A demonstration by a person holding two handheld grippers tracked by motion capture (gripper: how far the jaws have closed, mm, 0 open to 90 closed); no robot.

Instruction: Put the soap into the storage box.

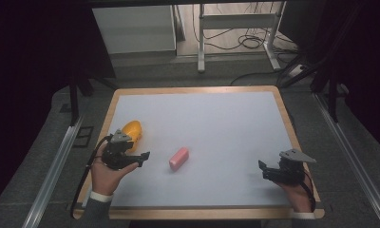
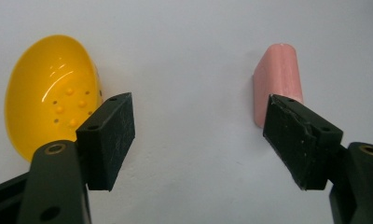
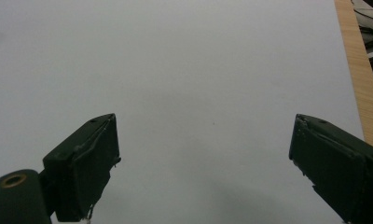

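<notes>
A yellow oval dish [image 1: 132,129] with small bumps inside lies on the white mat at the left; in the left gripper view this dish [image 2: 51,91] sits beyond the left jaw. A pink block [image 1: 179,158] lies near the middle, and the block [image 2: 279,72] shows past the right jaw. My left gripper [image 1: 141,159] stands open just in front of the dish, pointing toward the block, with nothing between its jaws [image 2: 198,112]. My right gripper [image 1: 263,170] is open near the front right, over bare mat [image 3: 205,123].
The white mat [image 1: 212,123] covers a table with a wooden rim [image 1: 283,107], which also runs along the right of the right gripper view as a wooden rim [image 3: 362,88]. Behind the table stand a white frame [image 1: 235,21] and floor cables [image 1: 252,42].
</notes>
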